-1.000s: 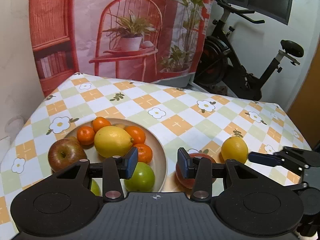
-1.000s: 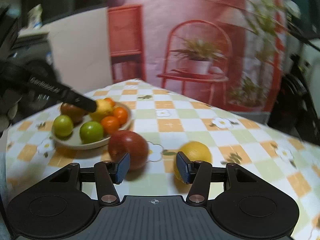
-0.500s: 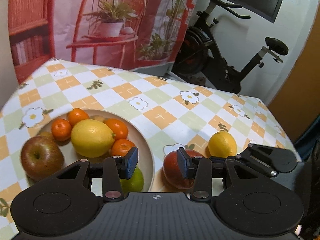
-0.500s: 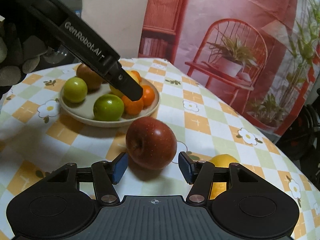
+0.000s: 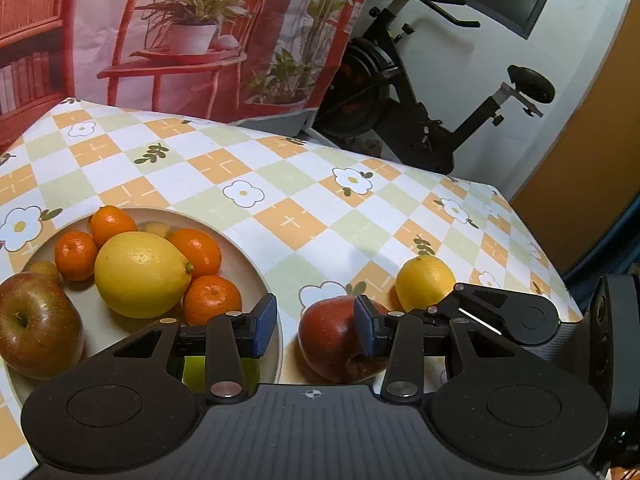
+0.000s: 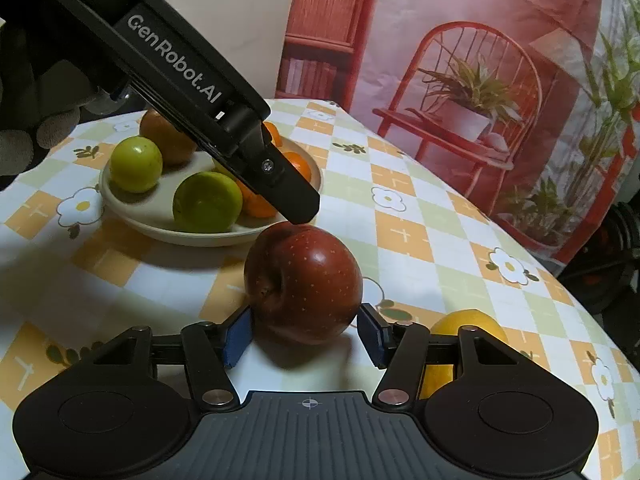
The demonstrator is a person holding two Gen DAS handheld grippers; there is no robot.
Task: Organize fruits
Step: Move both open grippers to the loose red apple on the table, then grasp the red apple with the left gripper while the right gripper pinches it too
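right gripper (image 6: 304, 334) wide, pads flanking the red apple (image 6: 303, 282) on the table, untouched | left gripper (image 5: 316, 330) open, empty, tip at apple's 12 o'clock | plate (image 6: 132, 216) at 10 | risk: apple rolls, grippers collide

A table is covered by a checked orange, green and white tablecloth (image 5: 288, 184) printed with flowers; a red printed backdrop (image 5: 192, 36) showing a wire chair and potted plant is hung behind it; a black exercise bike (image 5: 424, 92) is seen beside the backdrop.
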